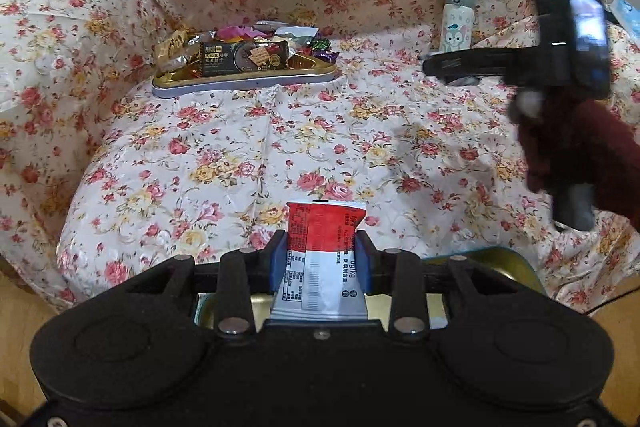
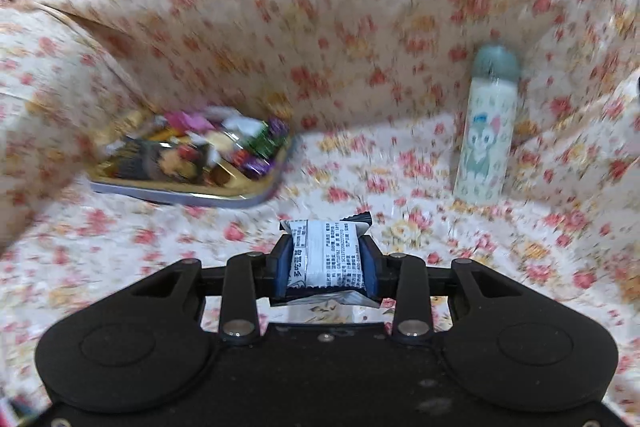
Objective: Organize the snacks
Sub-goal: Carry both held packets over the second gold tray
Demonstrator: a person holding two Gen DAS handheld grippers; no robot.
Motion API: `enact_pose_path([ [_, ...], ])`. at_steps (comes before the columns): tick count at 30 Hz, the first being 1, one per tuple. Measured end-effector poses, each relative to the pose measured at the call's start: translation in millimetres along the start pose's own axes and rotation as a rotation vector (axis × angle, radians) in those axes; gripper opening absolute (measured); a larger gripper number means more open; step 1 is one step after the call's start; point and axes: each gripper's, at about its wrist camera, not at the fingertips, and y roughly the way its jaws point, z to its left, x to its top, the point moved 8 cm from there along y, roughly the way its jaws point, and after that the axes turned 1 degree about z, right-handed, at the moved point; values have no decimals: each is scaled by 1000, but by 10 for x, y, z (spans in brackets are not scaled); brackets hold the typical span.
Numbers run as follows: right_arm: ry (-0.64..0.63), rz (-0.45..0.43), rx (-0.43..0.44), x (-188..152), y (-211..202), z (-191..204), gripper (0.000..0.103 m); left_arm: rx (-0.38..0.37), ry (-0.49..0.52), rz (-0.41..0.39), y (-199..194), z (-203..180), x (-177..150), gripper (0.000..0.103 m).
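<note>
While both grippers pinch packets, left gripper (image 1: 322, 255) a red-white packet (image 1: 326, 227), right gripper (image 2: 326, 265) a white packet (image 2: 326, 247), either slick wrapper could slip before reaching the tray (image 1: 248, 82)

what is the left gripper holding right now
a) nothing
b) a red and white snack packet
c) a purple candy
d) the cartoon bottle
b: in the left wrist view the left gripper has its blue pads pressed on both sides of a red and white snack packet.
</note>
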Motion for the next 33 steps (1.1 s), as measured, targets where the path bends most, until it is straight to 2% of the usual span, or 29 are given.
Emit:
enact_pose_path([
  [10, 15, -101, 167, -178, -1390, 220, 36, -56, -35, 13, -365, -130, -252, 43],
  [15, 56, -99, 231, -440, -1849, 281, 37, -67, -50, 62, -443, -177, -399, 43],
  [19, 99, -43, 270, -758, -2000, 300, 37, -84, -59, 117, -403, -201, -552, 43],
  [26, 92, 129, 242, -1359, -1949, 335, 37, -96, -76, 166, -216, -224, -584, 43],
  [33, 114, 198, 202, -1551, -1813, 312, 37, -78, -60, 191, 101, -285, -447, 44],
])
